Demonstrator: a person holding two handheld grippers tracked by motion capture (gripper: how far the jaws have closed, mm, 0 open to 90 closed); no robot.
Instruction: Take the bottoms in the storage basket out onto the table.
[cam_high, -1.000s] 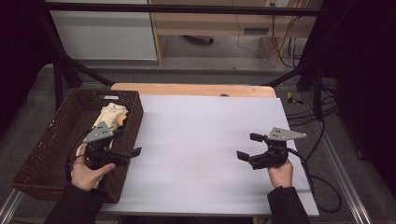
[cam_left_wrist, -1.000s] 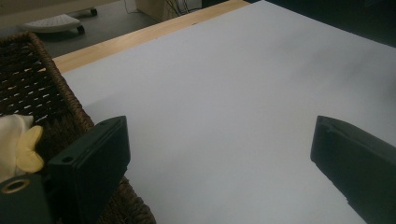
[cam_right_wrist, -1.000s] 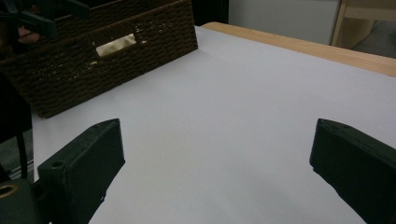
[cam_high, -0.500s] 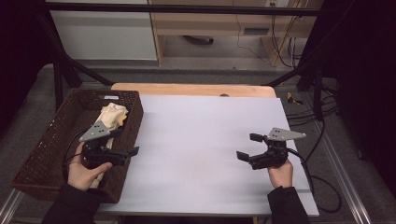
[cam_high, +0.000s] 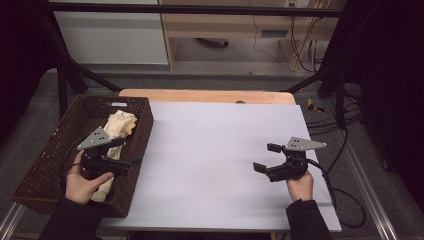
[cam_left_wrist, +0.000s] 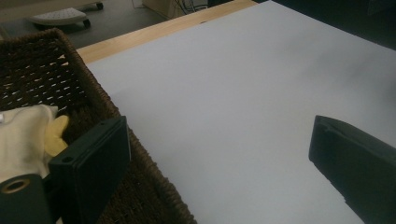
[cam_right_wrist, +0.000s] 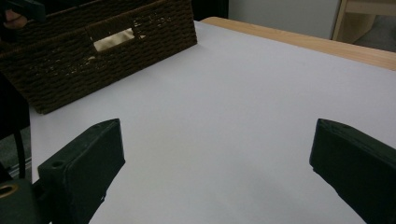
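Cream cloth (cam_high: 117, 129) lies bunched inside the dark wicker basket (cam_high: 52, 150) at the table's left edge. The left gripper (cam_high: 134, 161) hovers over the basket's near right wall, jaws spread wide and holding nothing, beside the cloth. Well apart, the right gripper (cam_high: 265, 157) hangs over the bare white tabletop (cam_high: 210, 150), jaws likewise apart and empty.

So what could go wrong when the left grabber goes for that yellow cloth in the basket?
The left gripper hangs open right over the basket's near wall, so a jaw might bump or snag the woven rim on the way down. The cloth lies bunched up and floppy, so the jaws may pinch just a fold and it could slip free. A hard pull might also drag the basket across the white table.
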